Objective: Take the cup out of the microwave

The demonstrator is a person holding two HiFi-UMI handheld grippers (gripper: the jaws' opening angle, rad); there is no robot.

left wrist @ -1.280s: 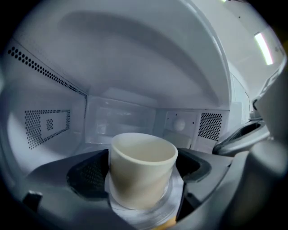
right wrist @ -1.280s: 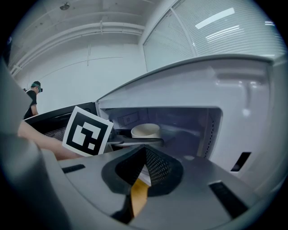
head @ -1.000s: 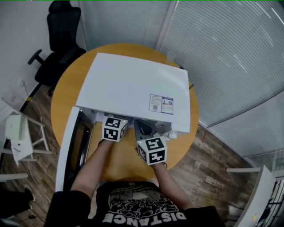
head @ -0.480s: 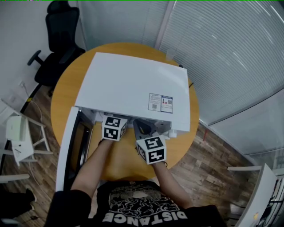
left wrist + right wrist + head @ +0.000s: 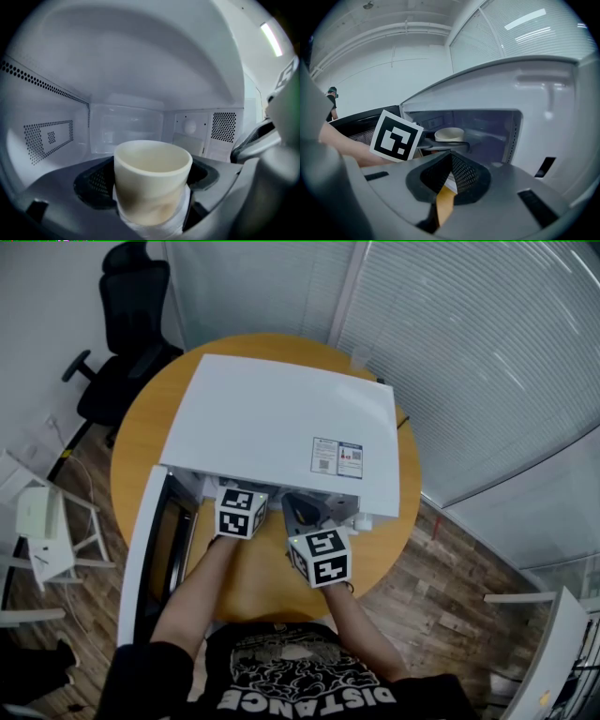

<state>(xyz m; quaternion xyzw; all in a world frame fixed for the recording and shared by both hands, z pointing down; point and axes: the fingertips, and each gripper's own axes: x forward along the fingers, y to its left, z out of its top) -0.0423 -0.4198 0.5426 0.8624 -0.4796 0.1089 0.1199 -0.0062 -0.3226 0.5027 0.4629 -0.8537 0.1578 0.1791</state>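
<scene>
The left gripper [image 5: 151, 220] is clamped on the cup [image 5: 153, 168], a smooth cream cup with a thick rounded rim. Its base is hidden by the grey jaws and something white I cannot identify, and all of it sits inside the white microwave [image 5: 281, 423], between perforated wall panels. The right gripper [image 5: 449, 157], just outside the opening to the right, has its black mesh-padded jaws meeting empty at the tips, and the head view hides both pairs of jaws under the microwave's top.
</scene>
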